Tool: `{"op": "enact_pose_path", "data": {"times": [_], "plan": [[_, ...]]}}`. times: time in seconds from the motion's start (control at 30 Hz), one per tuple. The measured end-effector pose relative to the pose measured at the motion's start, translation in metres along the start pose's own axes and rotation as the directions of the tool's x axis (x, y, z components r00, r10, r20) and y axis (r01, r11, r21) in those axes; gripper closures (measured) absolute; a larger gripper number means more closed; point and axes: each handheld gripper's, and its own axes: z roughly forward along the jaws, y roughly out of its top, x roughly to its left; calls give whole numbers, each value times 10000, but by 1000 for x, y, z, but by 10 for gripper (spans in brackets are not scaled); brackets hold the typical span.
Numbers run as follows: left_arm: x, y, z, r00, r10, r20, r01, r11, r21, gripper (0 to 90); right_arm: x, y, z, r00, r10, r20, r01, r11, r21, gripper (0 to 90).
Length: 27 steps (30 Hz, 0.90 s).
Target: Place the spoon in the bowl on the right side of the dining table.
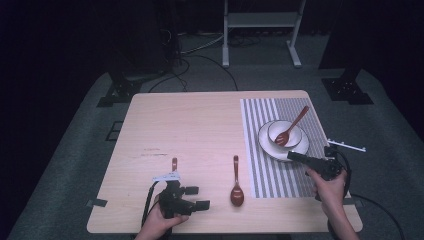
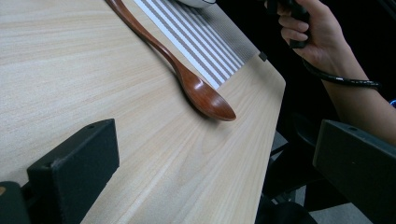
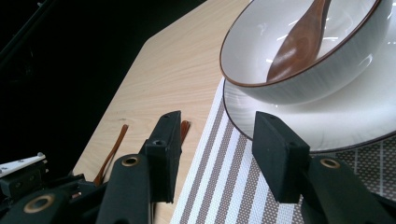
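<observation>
High view: my left gripper [image 1: 192, 197] sits low on the table [image 1: 190, 125], jaws spread, holding nothing, a spoon [image 1: 236, 182] just to its right. My right gripper [image 1: 300, 158] hovers at the plate [image 1: 300, 147] on the striped mat [image 1: 260, 170], jaws released; another spoon [image 1: 291, 127] rests in the bowl [image 1: 275, 131].

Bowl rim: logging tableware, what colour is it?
Brown line on the white bowl; clearest in the right gripper view.

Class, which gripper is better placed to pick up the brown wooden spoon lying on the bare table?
Left. The left gripper sits open beside the brown wooden spoon; the right gripper points at the white plate.
</observation>
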Motion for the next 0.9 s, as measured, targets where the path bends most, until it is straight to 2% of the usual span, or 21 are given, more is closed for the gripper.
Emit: {"op": "enact_pose_path", "data": {"times": [0.67, 0.8, 0.9], "plan": [[0, 0, -2, 10000, 33, 2, -33, 10000, -34, 0, 7, -18, 2, 9997, -133, -187, 134, 9999, 65, 502], [0, 0, -2, 10000, -6, 11, 6, 10000, -30, 0, 9, -21, 3, 9993, -277, -237, 279, 9996, 74, 444], [0, 0, -2, 10000, -4, 56, 4, 10000, -33, 0, 11, -24, 2, 9980, -358, -524, 354, 9993, -83, 391]]}}
